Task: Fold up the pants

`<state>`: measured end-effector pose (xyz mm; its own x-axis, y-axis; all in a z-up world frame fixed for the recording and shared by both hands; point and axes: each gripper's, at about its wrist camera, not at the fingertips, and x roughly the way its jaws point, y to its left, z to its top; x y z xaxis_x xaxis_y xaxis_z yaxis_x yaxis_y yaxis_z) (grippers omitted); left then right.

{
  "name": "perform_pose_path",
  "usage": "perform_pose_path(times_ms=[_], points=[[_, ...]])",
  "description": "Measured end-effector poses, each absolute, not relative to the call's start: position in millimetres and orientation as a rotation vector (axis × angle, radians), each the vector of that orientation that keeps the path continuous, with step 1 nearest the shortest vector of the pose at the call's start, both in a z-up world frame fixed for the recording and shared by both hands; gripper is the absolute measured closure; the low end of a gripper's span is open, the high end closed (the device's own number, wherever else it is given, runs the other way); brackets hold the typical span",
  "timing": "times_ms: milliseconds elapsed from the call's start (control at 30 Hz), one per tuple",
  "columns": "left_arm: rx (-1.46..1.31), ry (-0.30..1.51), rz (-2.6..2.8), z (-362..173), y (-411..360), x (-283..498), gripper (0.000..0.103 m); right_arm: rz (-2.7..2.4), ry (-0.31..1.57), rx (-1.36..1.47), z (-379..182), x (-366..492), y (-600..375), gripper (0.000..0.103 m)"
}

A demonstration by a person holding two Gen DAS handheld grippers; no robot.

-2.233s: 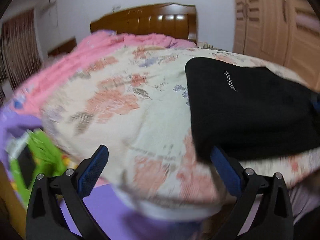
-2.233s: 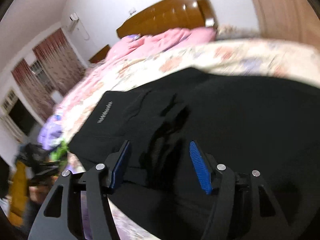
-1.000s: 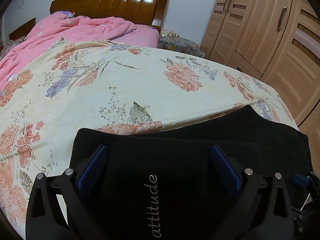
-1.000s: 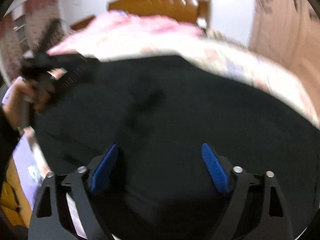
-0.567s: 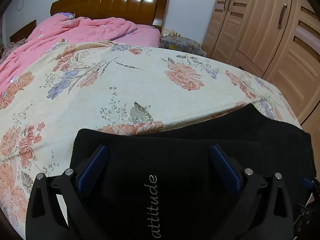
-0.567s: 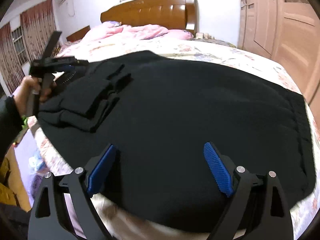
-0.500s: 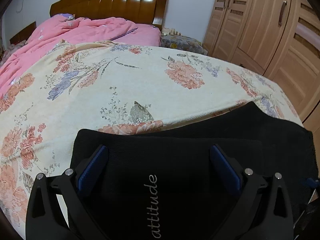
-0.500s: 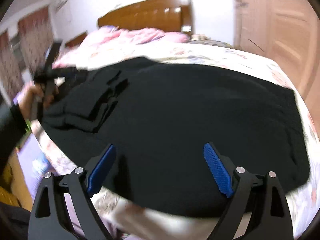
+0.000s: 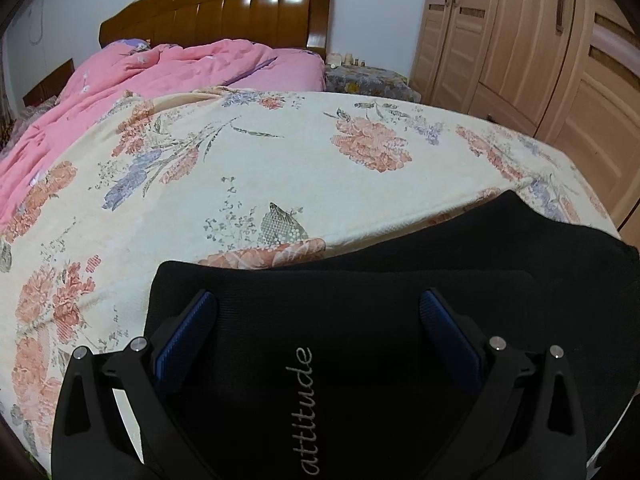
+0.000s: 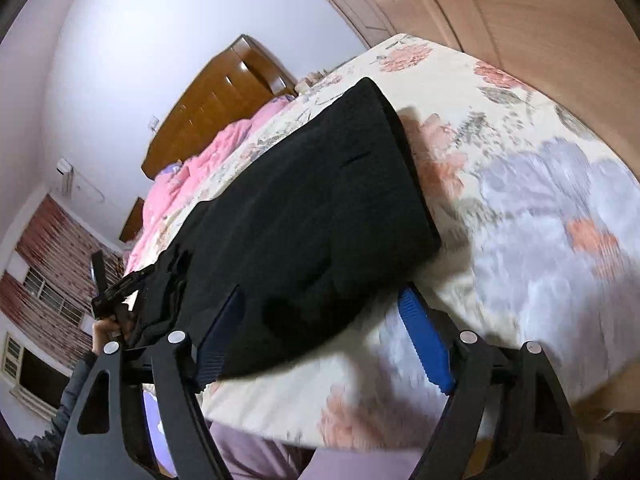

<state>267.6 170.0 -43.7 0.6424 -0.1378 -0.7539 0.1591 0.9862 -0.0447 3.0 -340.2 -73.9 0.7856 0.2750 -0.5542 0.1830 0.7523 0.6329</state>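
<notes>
Black pants (image 9: 360,320) with the word "attitude" lie flat along the foot of the bed. My left gripper (image 9: 318,320) is open, its blue-padded fingers spread just above the waist end. In the right wrist view the pants (image 10: 312,200) stretch away towards the left gripper (image 10: 116,296), held in a hand at the far end. My right gripper (image 10: 324,328) is open and empty at the near corner of the pants' other end, by the bed's edge. The view is tilted and blurred.
The bed has a floral sheet (image 9: 240,176), a pink quilt (image 9: 132,80) near the wooden headboard (image 9: 224,12), and wooden wardrobes (image 9: 520,40) on the right. A small cluttered bedside table (image 9: 364,76) stands between them. The mattress edge (image 10: 360,412) drops off below my right gripper.
My right gripper has swung right along the pants to their far end and tilted sharply. My left gripper has stayed open over the waist end.
</notes>
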Motion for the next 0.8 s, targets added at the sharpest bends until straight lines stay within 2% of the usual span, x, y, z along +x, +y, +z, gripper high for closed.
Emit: perform_pose_path(times_ms=[133, 233, 333, 433, 467, 533, 600, 633, 700, 800], points=[[0.051, 0.85, -0.16, -42, 167, 266, 0.002, 0.007, 0.717, 0.761, -70, 18, -345, 0.024], [0.023, 0.751, -0.149, -27, 172, 249, 0.002, -0.039, 0.721, 0.776, -72, 10, -346, 0.03], [-0.06, 0.638, -0.234, 1, 169, 213, 0.002, -0.118, 0.706, 0.743, -73, -2, -351, 0.029], [-0.014, 0.606, -0.371, 15, 141, 184, 0.002, -0.127, 0.716, 0.741, -73, 5, -356, 0.027], [0.032, 0.621, -0.429, 13, 122, 173, 0.002, -0.129, 0.729, 0.719, -72, 9, -354, 0.023], [0.098, 0.661, -0.508, 0, 95, 162, 0.002, -0.138, 0.764, 0.66, -70, 19, -346, 0.023], [0.186, 0.731, -0.532, -25, 69, 154, 0.002, -0.108, 0.785, 0.677, -69, 19, -346, 0.029], [0.208, 0.752, -0.526, -33, 64, 154, 0.002, -0.092, 0.794, 0.696, -70, 17, -349, 0.037], [0.189, 0.824, -0.519, -60, 64, 156, 0.001, -0.056, 0.806, 0.716, -72, 11, -354, 0.04], [0.143, 0.782, -0.53, -63, 73, 152, 0.001, -0.063, 0.824, 0.678, -71, 13, -353, 0.041]])
